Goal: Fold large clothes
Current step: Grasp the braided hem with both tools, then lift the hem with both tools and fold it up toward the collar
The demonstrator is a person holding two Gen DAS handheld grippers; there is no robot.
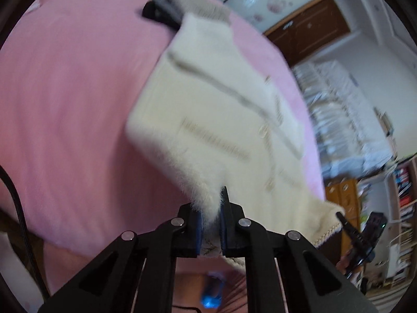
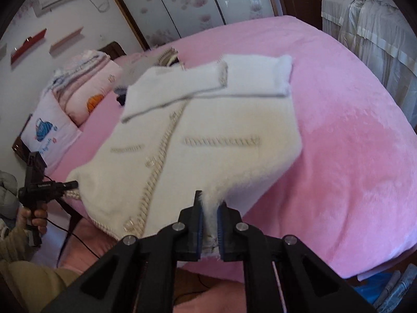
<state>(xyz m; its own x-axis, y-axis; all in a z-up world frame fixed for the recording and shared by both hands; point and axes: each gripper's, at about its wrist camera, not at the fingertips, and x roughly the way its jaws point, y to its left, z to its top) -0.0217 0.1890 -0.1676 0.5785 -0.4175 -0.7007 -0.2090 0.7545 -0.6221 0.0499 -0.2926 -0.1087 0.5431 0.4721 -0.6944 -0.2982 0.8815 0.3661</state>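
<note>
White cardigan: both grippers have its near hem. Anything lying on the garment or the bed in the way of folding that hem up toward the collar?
Nothing visible. The white cardigan has only its own folded sleeves across the chest; other clothes lie beyond the collar.

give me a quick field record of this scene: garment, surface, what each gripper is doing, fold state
garment: fluffy cream-white knitted cardigan with braided trim and clear buttons
surface: pink plush bed cover
left hand-held gripper: shut on the cardigan's hem at one bottom corner
right hand-held gripper: shut on the hem at the other bottom corner
fold state: both sleeves folded across the chest; bottom hem lifted off the bed, upper part resting on it
background: stack of folded quilts and pillows at the far end of the bed
</note>
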